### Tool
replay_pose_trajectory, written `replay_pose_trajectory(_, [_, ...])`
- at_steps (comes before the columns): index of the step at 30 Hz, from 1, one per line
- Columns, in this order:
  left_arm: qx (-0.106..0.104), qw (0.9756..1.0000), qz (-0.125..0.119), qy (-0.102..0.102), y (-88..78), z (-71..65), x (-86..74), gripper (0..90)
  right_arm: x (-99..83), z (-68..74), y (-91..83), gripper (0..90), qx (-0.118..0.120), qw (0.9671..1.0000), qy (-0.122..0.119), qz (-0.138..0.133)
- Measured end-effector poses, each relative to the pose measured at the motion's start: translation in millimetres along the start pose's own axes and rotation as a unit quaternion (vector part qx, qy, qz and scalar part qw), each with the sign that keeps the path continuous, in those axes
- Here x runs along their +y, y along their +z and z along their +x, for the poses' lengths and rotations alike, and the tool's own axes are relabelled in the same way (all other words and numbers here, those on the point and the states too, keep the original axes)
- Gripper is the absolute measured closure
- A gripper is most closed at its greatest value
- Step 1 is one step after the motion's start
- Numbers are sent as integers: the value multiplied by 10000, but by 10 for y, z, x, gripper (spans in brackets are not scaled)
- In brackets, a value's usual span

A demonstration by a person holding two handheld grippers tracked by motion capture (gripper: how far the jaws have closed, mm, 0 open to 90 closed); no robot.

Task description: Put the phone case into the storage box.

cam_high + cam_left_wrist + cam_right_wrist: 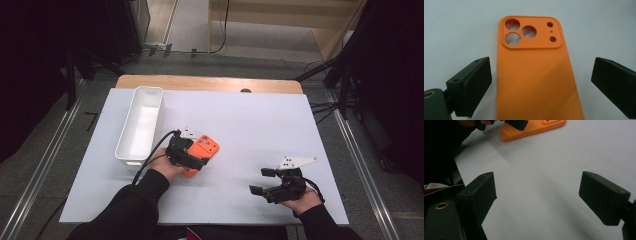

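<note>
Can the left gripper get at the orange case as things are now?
Probably yes: the left gripper is open, its fingers stand on either side of the case without touching it, and nothing lies between.

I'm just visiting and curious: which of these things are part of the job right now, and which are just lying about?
In the job:
orange phone case, lying between the open jaws of the left gripper

Lying about:
white bin, left of the case
right gripper, open over bare table

Orange phone case (534, 75) matt, smooth, rubbery; tabletop (260, 120) matt white.
</note>
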State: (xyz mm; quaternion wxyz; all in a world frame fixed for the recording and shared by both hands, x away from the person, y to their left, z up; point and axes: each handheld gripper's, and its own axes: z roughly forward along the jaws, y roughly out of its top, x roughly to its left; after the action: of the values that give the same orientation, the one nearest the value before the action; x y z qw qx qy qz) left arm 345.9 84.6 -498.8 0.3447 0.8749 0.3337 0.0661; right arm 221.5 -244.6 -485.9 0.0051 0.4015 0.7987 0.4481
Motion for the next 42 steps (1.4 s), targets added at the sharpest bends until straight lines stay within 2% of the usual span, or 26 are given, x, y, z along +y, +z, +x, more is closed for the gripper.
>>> replay_pose_trajectory(6, [2,10000,27,-34,4,8,-34,30,0,2,-3,132,-10,10000,5,-11])
replay_pose_trajectory(15, [133,9997,178,104,34,-4,-58,30,0,0,-4,132,-12,10000,5,-7])
replay_pose_trajectory(25, [218,9992,231,233,54,-23,-69,31,0,0,-2,132,-12,10000,-1,-5])
replay_pose_trajectory(28, [337,9986,236,340,56,-40,-77,58,0,0,-2,132,-12,10000,1,-5])
replay_pose_trajectory(31, [359,9985,233,334,57,-47,-77,58,1,-1,-3,132,-13,10000,2,-5])
replay_pose_trajectory(33, [422,9980,235,401,51,-57,-83,88,1,0,-2,132,-12,10000,4,-4])
replay_pose_trajectory(37, [425,9981,199,395,42,-71,-90,131,1,0,-2,132,-12,10000,4,-6])
replay_pose_trajectory(42, [428,9981,204,390,44,-75,-88,137,2,1,-1,132,-14,10000,-4,3])
